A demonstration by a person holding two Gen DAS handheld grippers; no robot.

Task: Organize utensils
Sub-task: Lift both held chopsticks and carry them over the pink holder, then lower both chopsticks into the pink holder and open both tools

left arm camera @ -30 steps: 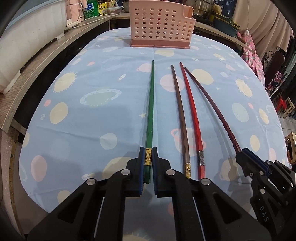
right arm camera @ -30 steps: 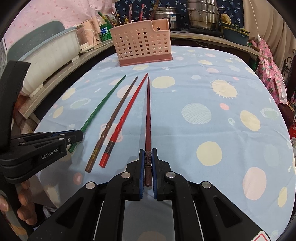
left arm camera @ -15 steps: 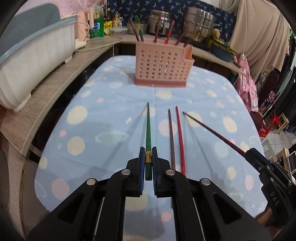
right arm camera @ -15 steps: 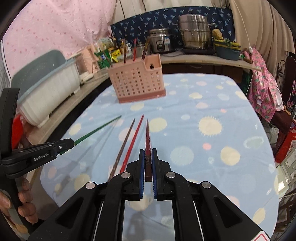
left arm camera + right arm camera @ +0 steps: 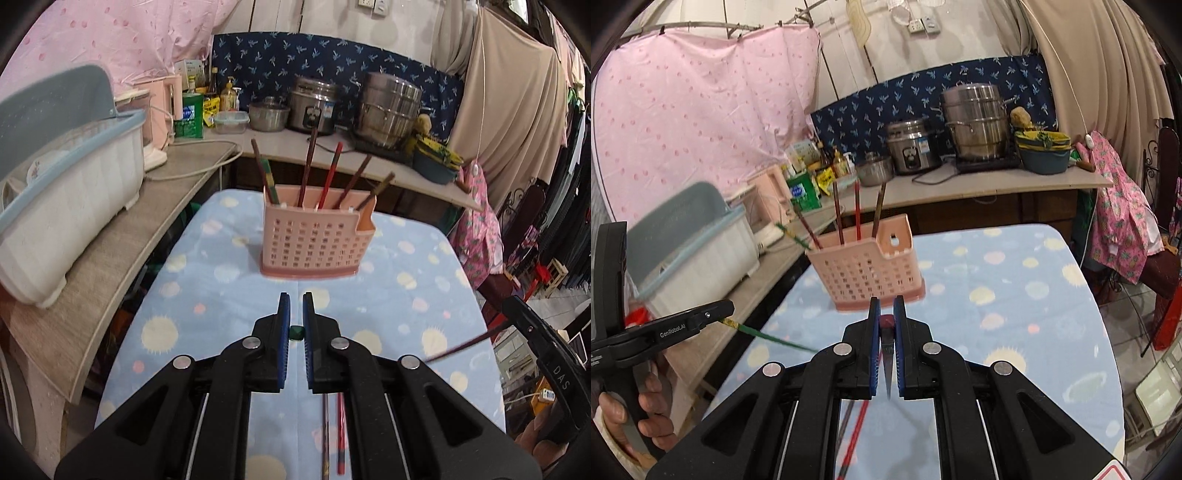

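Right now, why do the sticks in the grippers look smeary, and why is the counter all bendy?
Left wrist view: the dark chopstick in the right hand-held gripper is streaked by motion blur, while the pink basket is sharp. Right wrist view: the green chopstick in the left hand-held gripper smears the same way. Both views: the fisheye lens bends the counter edge.

Both held chopsticks (image 5: 764,335) now airborne

Cloth (image 5: 229,295) open ahead; basket (image 5: 314,240) blocks centre.

Even, soft indoor light; fisheye bends the edges (dark corners), slight motion blur throughout
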